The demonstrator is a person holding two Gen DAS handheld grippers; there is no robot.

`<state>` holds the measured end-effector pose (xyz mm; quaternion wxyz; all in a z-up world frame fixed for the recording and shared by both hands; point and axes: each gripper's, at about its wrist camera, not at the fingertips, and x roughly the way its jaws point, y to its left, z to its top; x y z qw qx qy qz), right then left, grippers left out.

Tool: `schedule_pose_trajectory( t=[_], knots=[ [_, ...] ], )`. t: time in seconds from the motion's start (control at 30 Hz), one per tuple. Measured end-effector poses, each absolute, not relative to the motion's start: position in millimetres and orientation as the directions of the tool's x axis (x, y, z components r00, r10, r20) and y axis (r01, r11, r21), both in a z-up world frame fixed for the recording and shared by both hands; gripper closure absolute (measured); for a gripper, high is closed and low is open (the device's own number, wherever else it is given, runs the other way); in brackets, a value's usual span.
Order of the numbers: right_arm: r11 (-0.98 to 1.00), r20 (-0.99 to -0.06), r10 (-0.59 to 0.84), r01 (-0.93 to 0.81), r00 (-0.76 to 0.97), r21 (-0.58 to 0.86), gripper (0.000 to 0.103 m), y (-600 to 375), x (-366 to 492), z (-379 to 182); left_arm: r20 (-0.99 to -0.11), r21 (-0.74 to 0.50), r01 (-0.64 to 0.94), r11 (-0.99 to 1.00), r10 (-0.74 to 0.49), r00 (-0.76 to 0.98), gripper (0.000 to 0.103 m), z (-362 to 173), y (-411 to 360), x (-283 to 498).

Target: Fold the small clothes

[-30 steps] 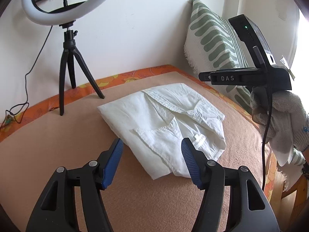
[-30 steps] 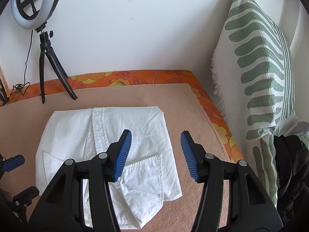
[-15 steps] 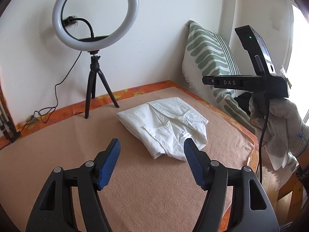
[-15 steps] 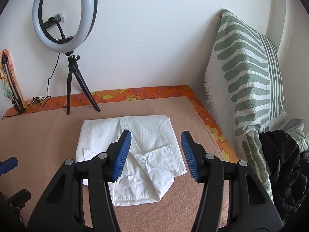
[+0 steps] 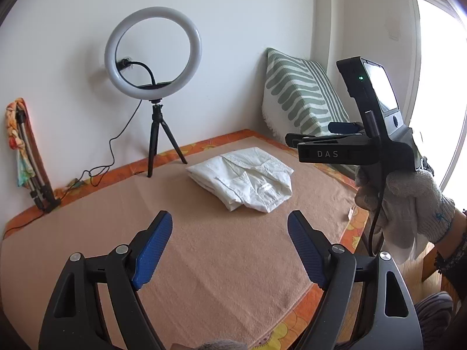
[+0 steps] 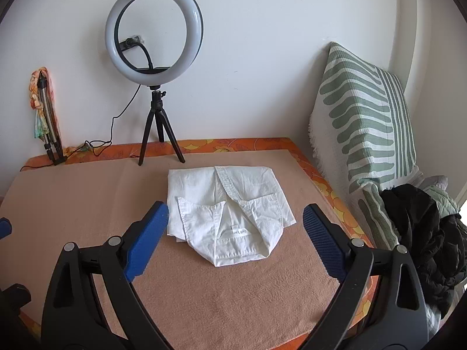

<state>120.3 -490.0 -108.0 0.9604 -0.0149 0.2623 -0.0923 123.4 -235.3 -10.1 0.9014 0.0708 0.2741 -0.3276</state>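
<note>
Surroundings: white ring light on black mini tripod point(image 6: 153, 32) stands at far edge of bed, against white wall, cable trailing left. Folded tripod wrapped in orange patterned cloth point(image 6: 43, 110) leans in far-left corner. Green-and-white leaf-pattern cushion point(image 6: 364, 110) upright along right side; black jacket heap point(image 6: 420, 233) piled in front of it, w/ a pale green padded item just behind. Tan fleece blanket point(image 6: 233, 291) covers the bed, orange floral sheet point(image 6: 248, 143) showing round its border.

Task item: folded white cotton shirt point(image 6: 227, 207), collar and label up, lies flat on blanket mid-bed, slightly right of centre, clear of everything. Nothing between it and either tool; blanket bare around it.

Left gripper point(image 5: 230, 250): black frame, blue pads, jaws spread wide and just been opening, nothing between them, shirt point(image 5: 245, 178) well ahead.

Right gripper point(image 6: 235, 239): same build, jaws spread wide and just been opening, released; shirt seen through the gap but farther off, pads not touching it. In left wrist view the right unit is held up to the right by a hand in a grey knit glove point(image 5: 408, 204), "DAS" on its side.

Counts: 1 shirt, 1 ring light, 1 folded tripod, 1 cushion, 1 jacket heap, 2 grippers, 1 gloved hand seen.
</note>
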Motion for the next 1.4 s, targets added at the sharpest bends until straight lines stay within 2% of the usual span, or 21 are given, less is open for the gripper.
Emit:
schedule_pose_trajectory(
  t=[0.1, 0.33, 0.47, 0.63, 0.93, 1.07, 1.17, 1.4],
  knots=[
    [0.977, -0.490, -0.213, 0.187, 0.845, -0.102, 0.005, -477.0, 105.3, -115.9, -0.528, -0.042, 0.625, 0.779, -0.549, 0.649, 0.022, -7.6, -222.6, 105.7],
    [0.980, -0.465, -0.198, 0.191, 0.863, -0.063, 0.005, -459.1, 77.5, -129.6, -0.492, -0.054, 0.606, 0.794, -0.549, 0.675, 0.021, -9.1, -199.6, 82.5],
    [0.979, -0.461, -0.171, 0.201, 0.871, 0.015, 0.005, -457.1, 67.9, -136.2, -0.495, -0.033, 0.587, 0.809, -0.523, 0.694, 0.021, -14.5, -196.9, 77.8],
    [0.965, -0.446, -0.204, 0.256, 0.872, 0.059, 0.005, -457.4, 62.0, -146.5, -0.495, -0.017, 0.572, 0.820, -0.504, 0.708, 0.020, -21.7, -191.2, 75.6],
    [0.956, -0.459, -0.229, 0.288, 0.858, 0.062, 0.005, -460.1, 61.8, -154.2, -0.523, -0.004, 0.552, 0.834, -0.473, 0.709, 0.020, -33.0, -184.3, 79.4],
    [0.949, -0.432, -0.288, 0.316, 0.855, -0.006, 0.005, -455.1, 60.4, -156.2, -0.524, -0.001, 0.541, 0.841, -0.461, 0.716, 0.020, -34.8, -181.7, 80.3],
    [0.956, -0.446, -0.251, 0.292, 0.859, 0.023, 0.005, -458.0, 59.7, -156.2, -0.527, -0.013, 0.540, 0.842, -0.464, 0.712, 0.020, -35.6, -179.9, 79.9],
    [0.945, -0.415, -0.275, 0.323, 0.867, 0.047, 0.005, -460.2, 43.4, -149.5, -0.528, -0.010, 0.533, 0.846, -0.458, 0.715, 0.020, -38.7, -179.7, 79.5]
  ],
)
